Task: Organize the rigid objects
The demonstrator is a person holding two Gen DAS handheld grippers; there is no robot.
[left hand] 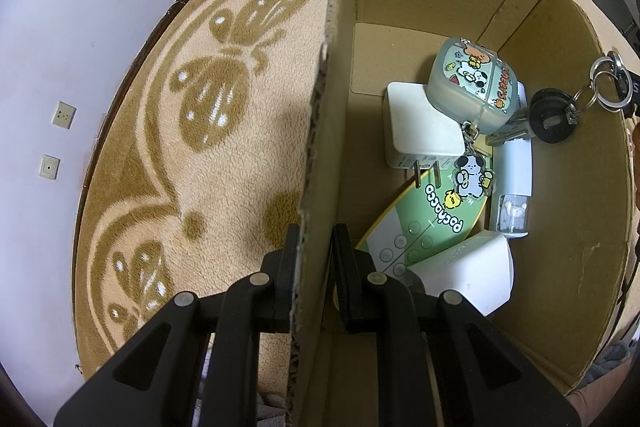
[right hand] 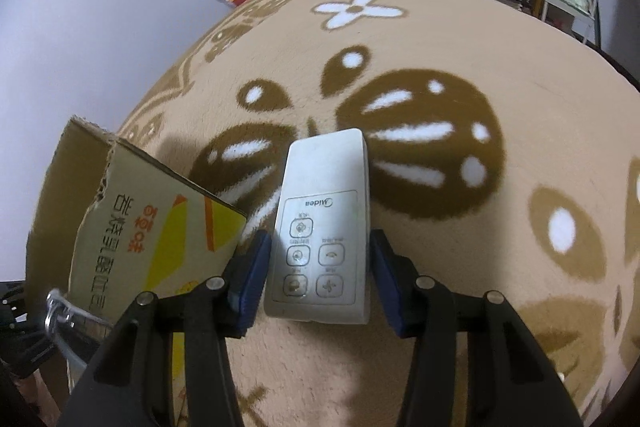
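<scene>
1. Left gripper (left hand: 316, 263): the two black fingers straddle the near-left wall of the box (left hand: 576, 187), one outside and one inside, pressed against the cardboard edge and clamped on it
2. Box: open at the top, standing on the blanket (left hand: 224, 131); its left wall runs from near to far through the middle of the left wrist view, with a torn upper edge
3. Box contents, packed toward the right and near side:
   - white charger (left hand: 416, 131), prongs pointing near
   - grey-green case (left hand: 472, 83) resting partly on the charger, a cartoon charm (left hand: 472, 179) hanging from it
   - green remote (left hand: 424, 223) lying flat under the charger prongs
   - white tube (left hand: 516, 187) just right of the green remote
   - keys (left hand: 556, 111) on rings at the far-right wall
   - a white object (left hand: 472, 275) at the near end, overlapping the green remote
4. Free room in the box: bare floor shows along the left wall and in the far corner
5. Right gripper (right hand: 318, 275): blue-padded fingers stand apart, one on each side of the white remote (right hand: 324, 223); narrow gaps show at both long edges
6. White remote: lies flat on the blanket, buttons up, just right of the box corner (right hand: 160, 227)
7. Blanket to the right of and beyond the white remote is open
</scene>
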